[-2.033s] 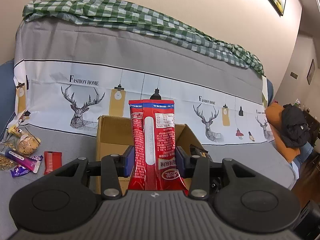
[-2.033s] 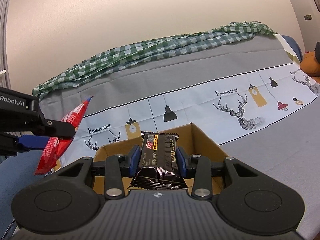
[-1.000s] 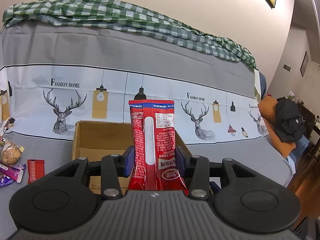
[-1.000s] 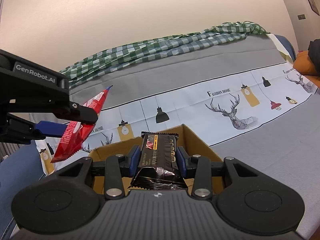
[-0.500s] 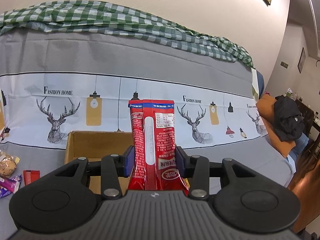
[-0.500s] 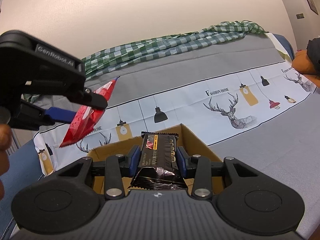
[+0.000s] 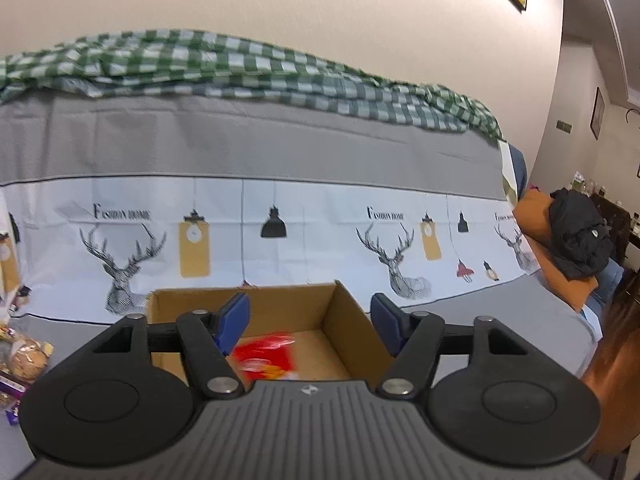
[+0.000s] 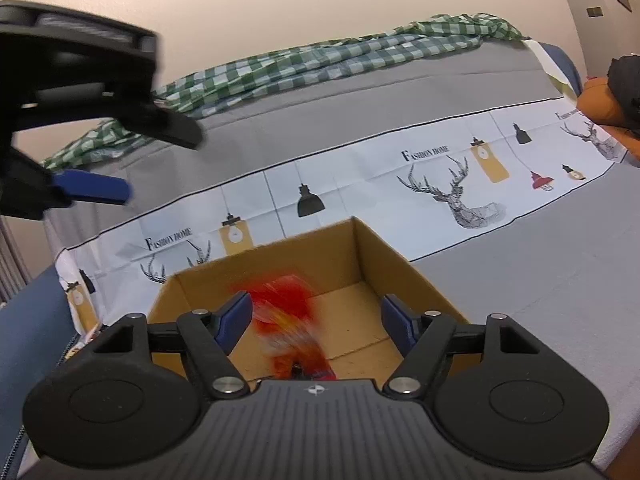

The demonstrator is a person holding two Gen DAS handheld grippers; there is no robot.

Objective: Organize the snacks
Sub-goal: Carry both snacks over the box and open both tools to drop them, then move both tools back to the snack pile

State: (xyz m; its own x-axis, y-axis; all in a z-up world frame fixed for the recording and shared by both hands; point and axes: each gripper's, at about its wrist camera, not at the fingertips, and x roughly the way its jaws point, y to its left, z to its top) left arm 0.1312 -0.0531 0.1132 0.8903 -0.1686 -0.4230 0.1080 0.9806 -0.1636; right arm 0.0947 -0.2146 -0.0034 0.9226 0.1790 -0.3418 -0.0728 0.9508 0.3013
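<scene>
An open cardboard box (image 7: 344,320) stands on the grey sofa seat; it also shows in the right wrist view (image 8: 384,256). My left gripper (image 7: 310,320) is open and empty above the box. The red snack packet (image 7: 264,354) is blurred inside the box, and shows in the right wrist view (image 8: 292,316) too. My right gripper (image 8: 316,324) is open and empty above the box's near side. The black snack bar is out of sight. The left gripper also shows high at the left of the right wrist view (image 8: 160,160).
Several loose snacks (image 7: 24,360) lie on the seat left of the box. The sofa back carries a deer-print cloth (image 7: 280,232) and a green checked blanket (image 7: 240,68). An orange cushion with black clothing (image 7: 576,236) sits at the right end.
Both grippers have opened. The red packet has left the left gripper and is dropping into the box. The black bar has left the right gripper and is gone from view.
</scene>
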